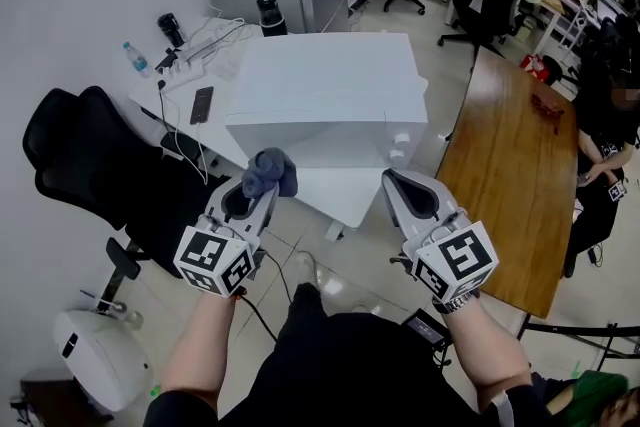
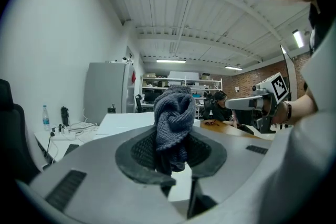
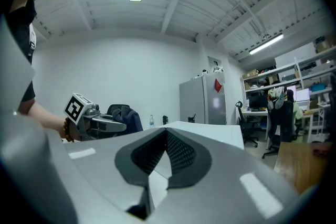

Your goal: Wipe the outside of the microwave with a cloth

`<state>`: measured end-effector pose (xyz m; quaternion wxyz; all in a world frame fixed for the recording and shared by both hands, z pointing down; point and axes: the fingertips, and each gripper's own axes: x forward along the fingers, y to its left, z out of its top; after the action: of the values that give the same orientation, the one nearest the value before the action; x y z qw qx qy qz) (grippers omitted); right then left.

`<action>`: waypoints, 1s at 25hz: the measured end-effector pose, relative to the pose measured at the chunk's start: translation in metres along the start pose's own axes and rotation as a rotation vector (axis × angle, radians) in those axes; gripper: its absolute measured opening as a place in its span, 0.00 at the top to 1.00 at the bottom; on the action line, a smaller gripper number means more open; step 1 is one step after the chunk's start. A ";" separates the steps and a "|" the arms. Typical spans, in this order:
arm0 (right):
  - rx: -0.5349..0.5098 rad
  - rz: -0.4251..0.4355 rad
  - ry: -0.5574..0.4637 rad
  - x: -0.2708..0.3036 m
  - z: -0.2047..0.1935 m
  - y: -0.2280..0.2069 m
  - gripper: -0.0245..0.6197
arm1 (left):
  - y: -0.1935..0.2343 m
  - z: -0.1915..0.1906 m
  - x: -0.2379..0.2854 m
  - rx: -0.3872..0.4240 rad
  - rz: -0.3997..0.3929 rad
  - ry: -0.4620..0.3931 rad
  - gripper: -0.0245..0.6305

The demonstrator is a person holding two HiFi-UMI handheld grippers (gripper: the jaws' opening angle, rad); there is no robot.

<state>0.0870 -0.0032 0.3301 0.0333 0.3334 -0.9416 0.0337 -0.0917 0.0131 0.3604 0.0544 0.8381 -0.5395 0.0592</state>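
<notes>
The white microwave (image 1: 330, 85) stands on a white desk (image 1: 345, 200) in front of me; its top also shows in the left gripper view (image 2: 126, 120) and the right gripper view (image 3: 210, 131). A grey-blue knitted cloth (image 1: 270, 171) is bunched up between the tips of my left gripper (image 1: 262, 183), which is shut on it just short of the microwave's front left corner. From the left gripper's own camera the cloth (image 2: 173, 118) stands up out of the pads. My right gripper (image 1: 398, 183) is held level near the front right corner, its tips together with nothing between them (image 3: 166, 131).
On the desk's left lie a phone (image 1: 201, 104), cables, a water bottle (image 1: 137, 59) and a black flask (image 1: 271, 15). A black office chair (image 1: 90, 155) stands at the left, a white device (image 1: 95, 355) on the floor. A wooden table (image 1: 510, 165) with a seated person (image 1: 605, 130) is at the right.
</notes>
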 end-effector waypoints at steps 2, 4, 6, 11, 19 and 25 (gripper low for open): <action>0.002 0.000 0.002 -0.010 -0.003 0.003 0.96 | -0.020 -0.002 -0.001 0.002 -0.025 0.005 0.81; 0.001 0.001 0.001 -0.019 -0.004 0.006 0.96 | -0.037 -0.003 -0.003 -0.001 -0.044 0.007 0.81; -0.001 0.002 -0.003 -0.027 -0.005 0.010 0.96 | -0.052 -0.002 -0.006 -0.001 -0.062 0.005 0.81; -0.006 0.007 -0.005 -0.039 -0.008 0.023 0.96 | -0.083 0.000 -0.014 0.009 -0.109 -0.005 0.81; -0.010 0.016 -0.002 -0.046 -0.012 0.043 0.96 | -0.107 0.009 -0.028 0.020 -0.139 -0.019 0.81; -0.012 0.021 0.009 -0.050 -0.016 0.052 0.96 | -0.114 0.005 -0.034 0.029 -0.141 -0.011 0.81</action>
<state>0.0938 0.0698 0.3393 0.0391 0.3232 -0.9451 0.0298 -0.0015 0.0894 0.3473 0.0432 0.8751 -0.4784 0.0583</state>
